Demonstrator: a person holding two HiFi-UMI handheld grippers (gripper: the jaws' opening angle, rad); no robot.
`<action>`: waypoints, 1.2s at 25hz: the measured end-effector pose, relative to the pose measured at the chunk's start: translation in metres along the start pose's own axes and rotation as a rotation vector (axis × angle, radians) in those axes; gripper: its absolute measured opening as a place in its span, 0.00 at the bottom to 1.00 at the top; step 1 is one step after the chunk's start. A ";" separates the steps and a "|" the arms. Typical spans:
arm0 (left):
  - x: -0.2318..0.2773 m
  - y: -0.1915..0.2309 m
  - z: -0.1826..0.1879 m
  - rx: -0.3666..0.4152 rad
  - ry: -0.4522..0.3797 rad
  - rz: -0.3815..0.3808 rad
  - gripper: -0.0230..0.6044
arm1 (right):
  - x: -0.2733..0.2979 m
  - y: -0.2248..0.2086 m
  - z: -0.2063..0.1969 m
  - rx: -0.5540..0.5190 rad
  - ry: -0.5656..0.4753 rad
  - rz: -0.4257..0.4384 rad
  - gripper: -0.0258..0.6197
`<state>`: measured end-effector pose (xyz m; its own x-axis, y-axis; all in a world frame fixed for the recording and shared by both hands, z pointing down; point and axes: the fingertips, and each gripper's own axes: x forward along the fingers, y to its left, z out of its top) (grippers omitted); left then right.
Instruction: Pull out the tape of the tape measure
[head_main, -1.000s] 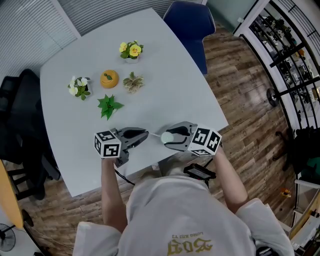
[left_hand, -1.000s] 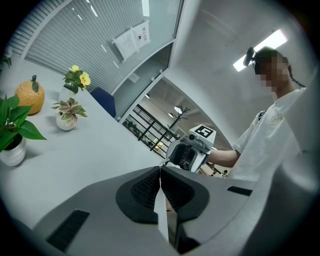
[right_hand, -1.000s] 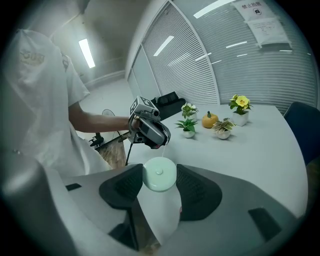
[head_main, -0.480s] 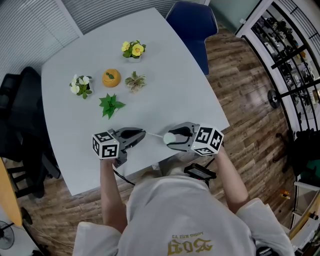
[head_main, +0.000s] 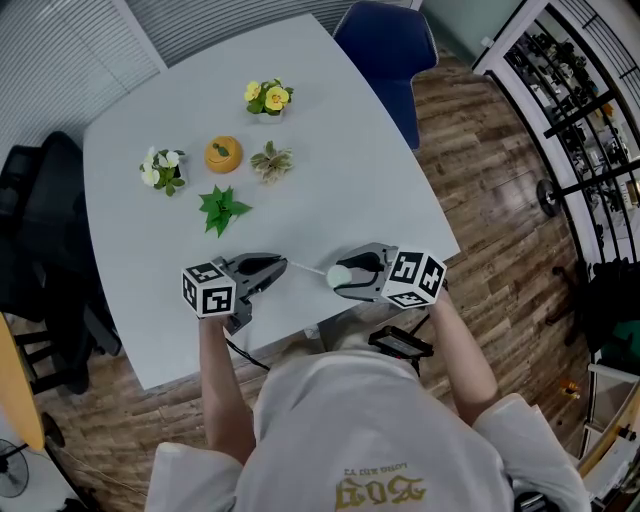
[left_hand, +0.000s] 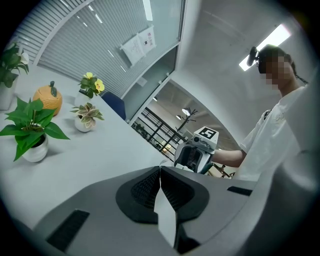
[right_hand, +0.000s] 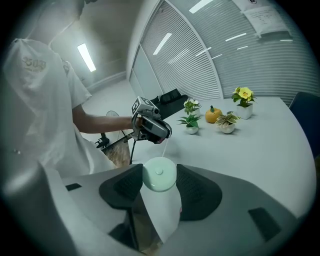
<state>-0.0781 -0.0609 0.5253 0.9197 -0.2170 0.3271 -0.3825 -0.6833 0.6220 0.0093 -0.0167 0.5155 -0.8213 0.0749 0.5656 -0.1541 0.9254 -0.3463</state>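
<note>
**Head view and both gripper views: tape measure stretched between two hand-held grippers**

The tape measure (right_hand: 158, 172), a round pale-green case, sat clamped between the pads of the right gripper (right_hand: 160, 176), whose jaws stood fairly wide to take its width. In the head view the case (head_main: 340, 274) appeared at the tip of the right gripper (head_main: 338, 279), above the near edge of the table (head_main: 380, 190). From the case a thin pale tape (head_main: 308, 268) ran leftward to the left gripper (head_main: 283, 265). The right gripper view showed the same tape (right_hand: 164, 148) rising from the case to the tip of the left gripper (right_hand: 161, 139). In the left gripper view, the jaws of the left gripper (left_hand: 160, 172) were pressed together, pinching the tape's end, with the right gripper (left_hand: 192, 157) facing it just beyond. The two grippers were near each other, tips pointing inward and apart.

Farther out on the white table stood a cluster of small ornaments, well apart from the grippers: a green plant (head_main: 221, 210), a white-flowered pot (head_main: 162, 170), an orange ornament (head_main: 223, 154), a variegated plant (head_main: 270, 161) and a yellow-flowered pot (head_main: 266, 98). A blue chair (head_main: 385, 40) stood at the table's far side, on a wooden floor (head_main: 500, 200).
</note>
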 end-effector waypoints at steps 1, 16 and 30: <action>-0.001 0.001 0.001 0.001 -0.001 0.003 0.05 | 0.000 0.000 0.000 0.002 0.000 0.002 0.39; -0.018 0.017 -0.002 -0.027 -0.028 0.059 0.05 | 0.001 -0.004 -0.008 0.029 0.023 0.014 0.39; -0.038 0.034 -0.005 -0.044 -0.044 0.113 0.05 | 0.006 -0.008 -0.013 0.043 0.035 0.014 0.39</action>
<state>-0.1264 -0.0721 0.5378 0.8733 -0.3218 0.3657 -0.4862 -0.6219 0.6138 0.0130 -0.0186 0.5309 -0.8037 0.1018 0.5862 -0.1663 0.9076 -0.3856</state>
